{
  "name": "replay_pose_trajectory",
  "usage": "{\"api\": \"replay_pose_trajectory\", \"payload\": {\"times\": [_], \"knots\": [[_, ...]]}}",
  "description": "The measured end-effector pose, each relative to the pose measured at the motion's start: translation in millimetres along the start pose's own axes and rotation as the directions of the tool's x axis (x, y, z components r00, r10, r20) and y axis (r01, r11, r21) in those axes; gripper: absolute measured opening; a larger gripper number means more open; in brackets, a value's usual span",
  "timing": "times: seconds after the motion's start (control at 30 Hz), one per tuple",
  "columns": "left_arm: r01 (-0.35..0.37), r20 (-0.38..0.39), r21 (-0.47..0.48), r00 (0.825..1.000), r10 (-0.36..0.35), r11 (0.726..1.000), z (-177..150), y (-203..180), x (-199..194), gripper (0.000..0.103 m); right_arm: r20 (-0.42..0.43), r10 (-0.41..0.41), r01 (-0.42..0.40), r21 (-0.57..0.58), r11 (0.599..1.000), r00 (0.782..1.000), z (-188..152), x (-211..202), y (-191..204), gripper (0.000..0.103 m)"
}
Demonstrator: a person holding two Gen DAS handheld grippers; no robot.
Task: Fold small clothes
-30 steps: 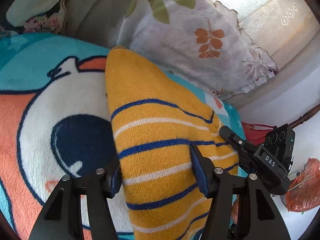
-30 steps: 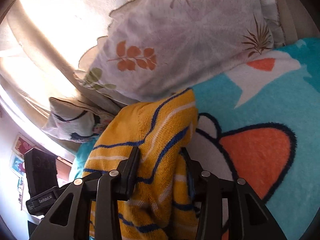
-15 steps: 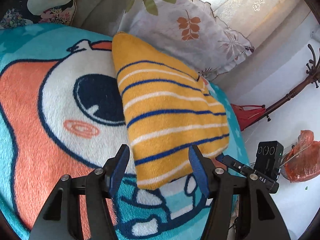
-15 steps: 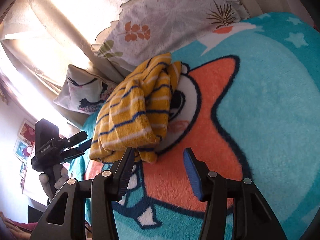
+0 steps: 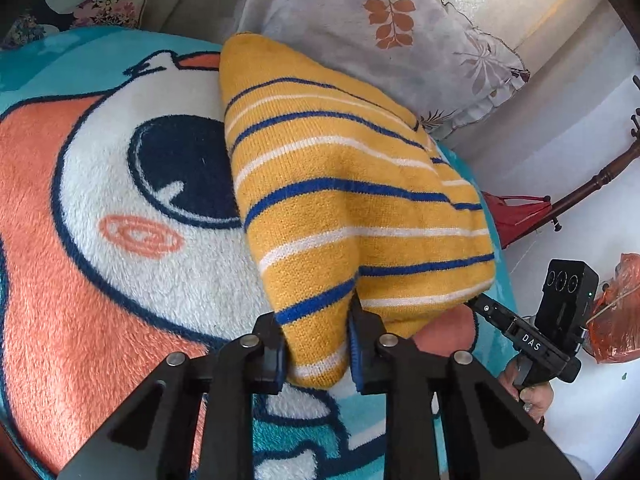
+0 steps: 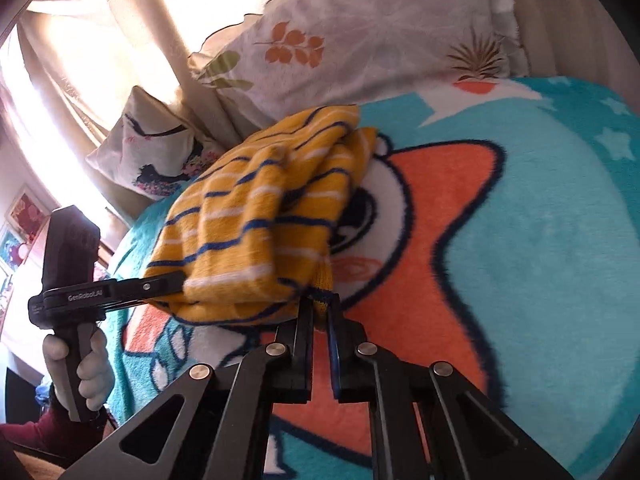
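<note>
A folded yellow knit garment with blue and white stripes (image 5: 344, 184) lies on a cartoon-print blanket (image 5: 100, 280). My left gripper (image 5: 318, 344) is shut on its near corner, the fabric bunched between the fingers. In the right wrist view the same garment (image 6: 256, 224) lies thick and folded. My right gripper (image 6: 320, 312) is shut on its near lower edge. The left gripper (image 6: 176, 280) shows at that view's left, its tip against the garment's left edge. The right gripper (image 5: 480, 306) shows at the left wrist view's right, its tip under the garment's edge.
A leaf-print pillow (image 5: 384, 40) leans behind the garment. A second patterned cushion (image 6: 156, 156) sits by the curtain (image 6: 80, 40). A red bag (image 5: 516, 216), a wooden pole (image 5: 592, 184) and an orange plastic bag (image 5: 616, 312) lie beyond the bed's right edge.
Both grippers were open and drawn back from the lying garment half a second ago. They have moved in and shut on its near edge, one at each corner.
</note>
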State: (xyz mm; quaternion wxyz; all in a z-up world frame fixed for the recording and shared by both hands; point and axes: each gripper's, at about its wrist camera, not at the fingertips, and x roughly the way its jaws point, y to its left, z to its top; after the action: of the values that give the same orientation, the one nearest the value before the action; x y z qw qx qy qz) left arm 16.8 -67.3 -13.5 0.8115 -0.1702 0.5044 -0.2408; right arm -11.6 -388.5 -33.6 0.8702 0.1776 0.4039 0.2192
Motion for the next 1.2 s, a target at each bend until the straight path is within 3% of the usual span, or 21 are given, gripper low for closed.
{"api": "replay_pose_trajectory", "payload": {"times": [0.17, 0.37, 0.5, 0.67, 0.73, 0.77, 0.83, 0.9, 0.93, 1.03, 1.2], "knots": [[0.013, -0.001, -0.047, 1.0, -0.013, 0.999, -6, 10, -1, 0.025, -0.026, -0.023, 0.023, -0.001, 1.0, 0.999, -8, 10, -1, 0.007], [-0.045, 0.047, 0.085, 0.998, 0.041, 0.995, -18, -15, -39, 0.026, 0.05, -0.173, 0.172, 0.025, 0.985, 0.984, -5, -23, -9, 0.012], [-0.024, 0.1, 0.1, 0.995, 0.014, 0.995, -11, -26, -59, 0.031, 0.15, -0.077, 0.063, 0.1, 0.993, 0.986, 10, -51, -14, 0.013], [-0.032, 0.146, 0.131, 0.989, 0.013, 0.991, 9, -47, -50, 0.039, 0.199, 0.025, -0.039, 0.071, 0.997, 0.98, 39, -35, 17, 0.012], [-0.071, 0.153, 0.148, 0.987, 0.048, 0.986, 17, -56, -37, 0.05, 0.19, 0.049, -0.058, 0.045, 0.997, 0.981, 48, -19, 30, 0.012], [-0.114, 0.154, 0.155, 0.984, 0.09, 0.981, 19, -57, -29, 0.05, 0.174, 0.057, -0.064, 0.036, 0.997, 0.983, 50, -10, 36, 0.012], [-0.184, 0.129, 0.156, 0.978, 0.165, 0.97, 17, -55, -12, 0.05, 0.111, 0.005, -0.008, 0.019, 1.0, 0.994, 51, 13, 39, 0.016], [-0.185, 0.084, 0.128, 0.981, 0.176, 0.974, 13, -47, 0, 0.05, 0.0, -0.114, 0.114, 0.002, 0.994, 0.994, 43, 37, 35, 0.02], [-0.179, 0.079, 0.128, 0.982, 0.17, 0.976, 11, -46, 2, 0.05, -0.043, -0.133, 0.134, 0.012, 0.991, 0.99, 36, 45, 29, 0.026], [-0.183, 0.091, 0.158, 0.981, 0.17, 0.97, 5, -48, -5, 0.052, -0.028, -0.114, 0.115, 0.059, 0.992, 0.993, 33, 30, 20, 0.031], [-0.167, 0.108, 0.161, 0.983, 0.151, 0.973, -2, -53, -18, 0.052, 0.165, -0.029, 0.016, 0.075, 0.997, 0.986, 57, -8, 29, 0.031]]}}
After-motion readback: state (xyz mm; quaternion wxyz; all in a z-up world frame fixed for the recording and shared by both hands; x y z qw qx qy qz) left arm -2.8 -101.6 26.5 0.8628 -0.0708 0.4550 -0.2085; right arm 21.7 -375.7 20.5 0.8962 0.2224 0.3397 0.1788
